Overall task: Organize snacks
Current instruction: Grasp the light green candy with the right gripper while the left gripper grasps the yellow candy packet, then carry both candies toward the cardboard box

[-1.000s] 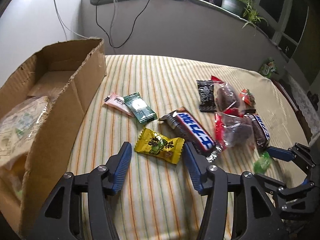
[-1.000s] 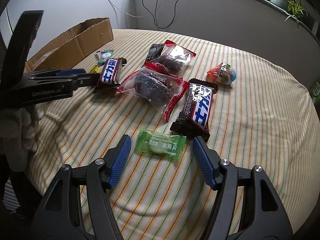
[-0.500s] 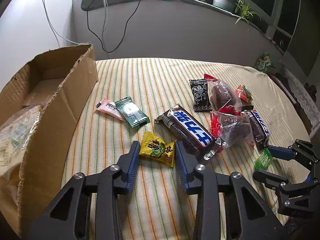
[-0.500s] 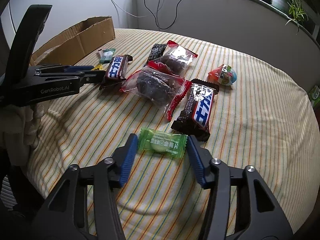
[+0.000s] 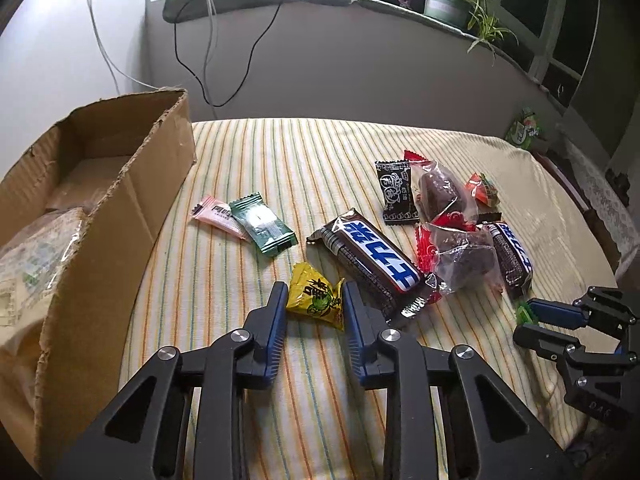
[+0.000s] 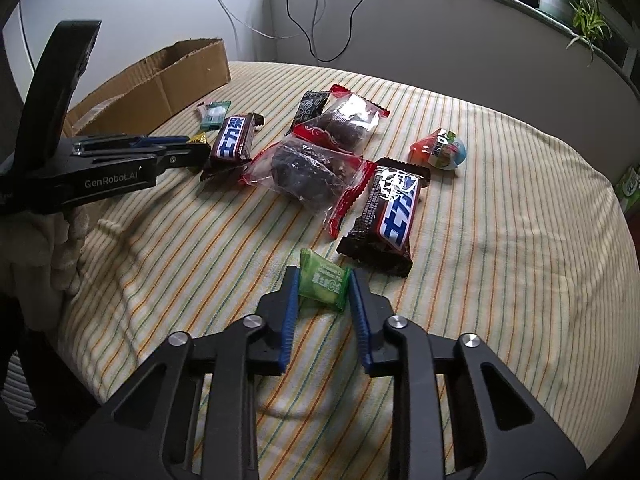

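while left jaws pinch a crinkly yellow candy [image 5: 316,300], right jaws clamp a glossy green candy [image 6: 323,286]

Two chocolate bars [image 6: 394,208], two red-edged cake packets [image 6: 308,168], one cardboard box [image 5: 100,208].

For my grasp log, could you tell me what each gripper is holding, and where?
Left gripper: yellow candy, pinched across its sides. Right gripper: green candy, likewise.
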Demonstrator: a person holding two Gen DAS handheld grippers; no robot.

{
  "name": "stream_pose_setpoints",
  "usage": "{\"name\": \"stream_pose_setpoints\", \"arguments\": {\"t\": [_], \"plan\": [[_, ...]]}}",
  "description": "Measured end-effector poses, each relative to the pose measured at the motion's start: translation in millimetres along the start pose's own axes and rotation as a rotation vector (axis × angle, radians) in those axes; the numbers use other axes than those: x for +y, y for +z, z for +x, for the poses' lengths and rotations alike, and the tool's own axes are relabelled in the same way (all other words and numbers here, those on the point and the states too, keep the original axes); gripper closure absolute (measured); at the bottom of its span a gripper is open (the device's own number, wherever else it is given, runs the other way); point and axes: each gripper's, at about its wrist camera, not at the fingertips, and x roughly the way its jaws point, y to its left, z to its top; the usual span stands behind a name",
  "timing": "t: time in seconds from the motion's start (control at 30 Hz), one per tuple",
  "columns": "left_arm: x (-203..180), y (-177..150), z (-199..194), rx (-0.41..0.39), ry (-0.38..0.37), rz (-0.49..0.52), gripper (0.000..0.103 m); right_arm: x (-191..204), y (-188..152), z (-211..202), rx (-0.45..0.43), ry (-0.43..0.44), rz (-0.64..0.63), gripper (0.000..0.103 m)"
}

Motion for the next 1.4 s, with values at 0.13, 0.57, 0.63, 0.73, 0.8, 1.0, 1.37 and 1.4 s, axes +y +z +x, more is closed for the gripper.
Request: {"name": "stream_pose_setpoints", "arguments": {"t": [0.13, 0.57, 0.63, 0.73, 0.8, 1.0, 1.37, 1.4], "plan": [[2.7, -0.6, -1.8, -0.004, -0.008, -0.019, 0.077, -4.0, -0.2, -1.0, -0.004, 0.013, 0.022, 0.083], [3.4, -5.3, -17.4, -0.033, -0.026, -0.038, 0.077, -18.3, -3.1, -9.6, -0.014, 0.029, 0.086, 0.098], [3.1, -5.4, -21.9, -0.042, -0.03, -0.042, 0.077, -16.9, -2.1, -12.7, -0.021, 0.026, 0.08, 0.098], [3.8, -5.8, -31.3, -0.061, -0.036, -0.049, 0.078, -14.7, 1.1, -19.0, -0.034, 0.025, 0.076, 0.098], [5.6, -5.9, -39.5, -0.076, -0.038, -0.055, 0.077, -11.7, 4.7, -22.8, -0.044, 0.027, 0.07, 0.098], [12.2, -5.4, -61.1, -0.119, -0.037, -0.076, 0.078, 2.9, 20.4, -34.1, -0.077, 0.048, 0.039, 0.098], [45.9, -11.5, -97.8, -0.185, 0.007, -0.125, 0.078, 53.6, 76.8, -42.7, -0.153, 0.087, -0.081, 0.098], [50.2, -12.0, -101.5, -0.192, 0.014, -0.131, 0.078, 58.0, 81.5, -42.2, -0.156, 0.094, -0.09, 0.098]]}}
